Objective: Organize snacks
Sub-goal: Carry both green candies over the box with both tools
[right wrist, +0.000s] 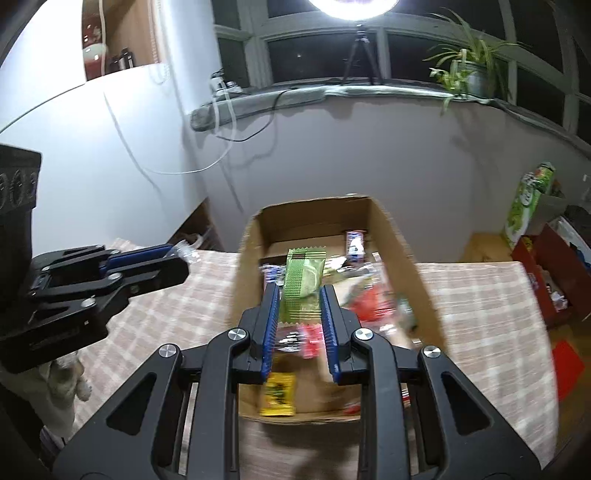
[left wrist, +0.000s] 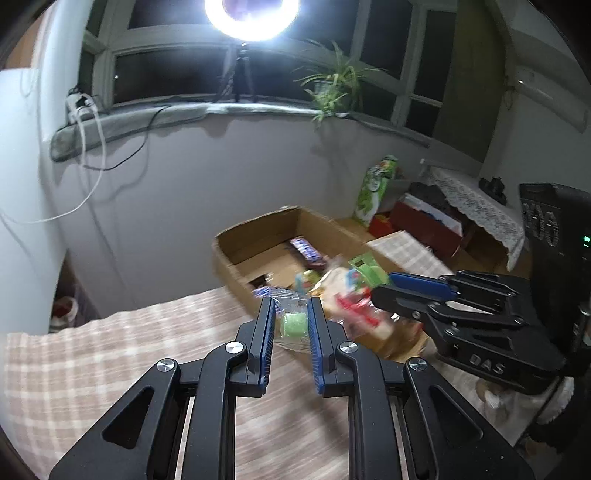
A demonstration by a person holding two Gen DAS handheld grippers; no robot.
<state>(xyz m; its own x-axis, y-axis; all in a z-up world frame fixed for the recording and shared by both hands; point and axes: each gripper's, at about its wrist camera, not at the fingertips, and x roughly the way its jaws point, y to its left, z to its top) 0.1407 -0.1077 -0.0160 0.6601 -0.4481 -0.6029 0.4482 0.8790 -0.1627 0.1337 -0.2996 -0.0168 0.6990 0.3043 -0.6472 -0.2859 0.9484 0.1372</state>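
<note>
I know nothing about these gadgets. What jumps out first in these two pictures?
The glaring ring light on the windowsill, top centre, then the open cardboard box on the checked tablecloth, littered with bright snack packets. The right gripper pinches a green wrapper over the box, while the left gripper grips a clear packet with a green sweet beside it.

Light: a ring lamp (left wrist: 252, 16) glares from a black tripod (left wrist: 241, 75) on the windowsill.
Window: dark panes in pale frames (left wrist: 207, 48) run behind it.
Plant: a spider plant (left wrist: 334, 88) in a pot stands on the sill, right of the tripod.
Cables: a white cord (left wrist: 88, 155) and a black one (left wrist: 144, 136) hang down the wall from a plug strip (left wrist: 79, 103).
Table covering: a beige checked cloth (left wrist: 110, 354).
Far right: a lace-covered stand (left wrist: 476, 205), with a red box (left wrist: 424, 221) and a green printed bag (left wrist: 375, 188) on the floor nearby.
</note>
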